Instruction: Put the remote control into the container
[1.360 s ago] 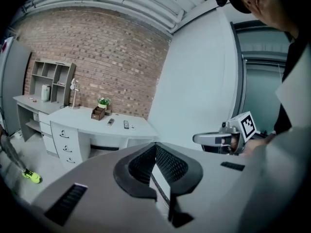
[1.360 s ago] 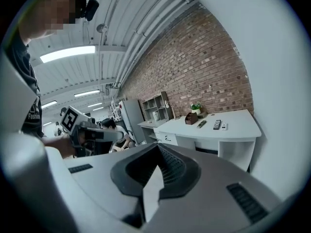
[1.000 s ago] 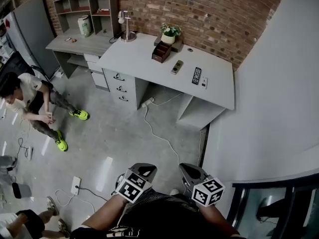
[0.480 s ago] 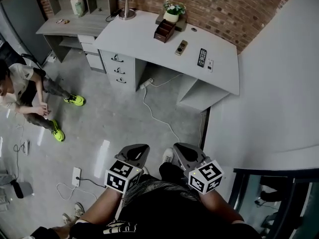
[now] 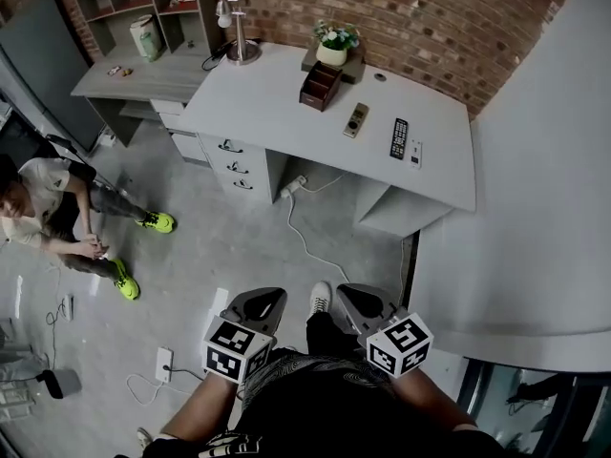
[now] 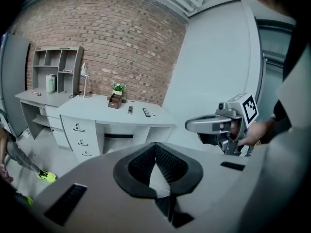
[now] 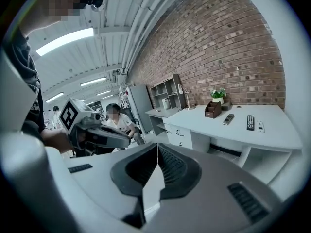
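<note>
Left gripper: my left gripper (image 5: 259, 302) sits at the bottom of the head view, left of centre. In its own view the fingers (image 6: 140, 164) are pressed together at their tips with nothing between them.
Right gripper: my right gripper (image 5: 359, 301) is at the bottom of the head view, just right of the left one. Its fingers (image 7: 174, 168) are also closed tip to tip and hold nothing.
Surface: the grey surface (image 5: 277, 103) runs across the upper middle of the head view, well apart from both grippers, with bare floor between.
Container: a brown wooden container (image 5: 322, 85) stands near the back of the surface, just in front of a potted plant (image 5: 334, 45). I see open compartments, but from here I cannot tell what is in them.
Remote controls: a grey remote control (image 5: 356, 119) lies just right of the container and outside it. A black remote control (image 5: 399, 137) lies further right, and a small white remote (image 5: 415, 153) lies beside that one. All three lie flat on the surface.
Other container: a pale green canister (image 5: 145, 38) stands in the shelf unit (image 5: 115, 3) at the upper left; its contents are hidden.
Floor: a person (image 5: 43, 208) sits at the left edge, and a white cable (image 5: 298, 232) trails below the surface.
</note>
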`<state>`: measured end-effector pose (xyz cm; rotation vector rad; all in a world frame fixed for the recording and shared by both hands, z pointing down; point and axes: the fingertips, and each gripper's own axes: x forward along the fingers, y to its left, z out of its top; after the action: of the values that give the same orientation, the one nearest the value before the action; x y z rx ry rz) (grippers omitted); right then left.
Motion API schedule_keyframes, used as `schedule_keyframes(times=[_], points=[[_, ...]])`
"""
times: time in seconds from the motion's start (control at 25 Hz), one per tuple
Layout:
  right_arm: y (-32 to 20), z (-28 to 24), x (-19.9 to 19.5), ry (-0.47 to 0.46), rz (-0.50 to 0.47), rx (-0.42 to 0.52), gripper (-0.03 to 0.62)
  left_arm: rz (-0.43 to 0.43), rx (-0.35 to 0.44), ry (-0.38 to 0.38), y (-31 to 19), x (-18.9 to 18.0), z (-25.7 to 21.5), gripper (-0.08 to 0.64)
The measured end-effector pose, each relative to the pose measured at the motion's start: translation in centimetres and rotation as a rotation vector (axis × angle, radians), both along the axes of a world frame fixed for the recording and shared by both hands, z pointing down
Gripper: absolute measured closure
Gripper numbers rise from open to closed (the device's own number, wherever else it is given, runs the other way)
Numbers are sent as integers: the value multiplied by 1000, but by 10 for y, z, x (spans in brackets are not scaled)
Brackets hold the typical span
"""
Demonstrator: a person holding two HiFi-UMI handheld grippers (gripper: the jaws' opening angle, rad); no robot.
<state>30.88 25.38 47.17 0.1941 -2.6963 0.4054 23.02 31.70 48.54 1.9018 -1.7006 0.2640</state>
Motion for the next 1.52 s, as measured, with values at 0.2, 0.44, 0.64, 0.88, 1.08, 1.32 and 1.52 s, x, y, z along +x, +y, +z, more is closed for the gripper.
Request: schedule_keyframes(times=[0.2, 0.44, 0.64, 0.88, 1.08, 1.32, 1.52], points=[[-61, -15, -50, -39, -61, -13, 584, -35, 3, -41, -57, -40, -21, 554], [-121, -9, -107, -70, -146, -73, 584, -120, -51, -99, -102, -87, -18, 554], [-171, -7, -139, -100, -183, -64, 584, -193, -37, -129, -144, -115, -20, 554], [-199, 2, -147, -91, -157, -95, 584, -168, -107, -123, -170, -129, -8, 554], [-233, 7, -168, -100, -103, -107, 584, -88, -106, -142, -213, -156, -10, 554], [-282, 9, -199, -32, 56, -111, 584, 92, -114, -117, -279, -206, -2, 554], [-322, 16, -235, 51, 185, -102, 584, 274, -112, -157, -331, -259, 4, 554]])
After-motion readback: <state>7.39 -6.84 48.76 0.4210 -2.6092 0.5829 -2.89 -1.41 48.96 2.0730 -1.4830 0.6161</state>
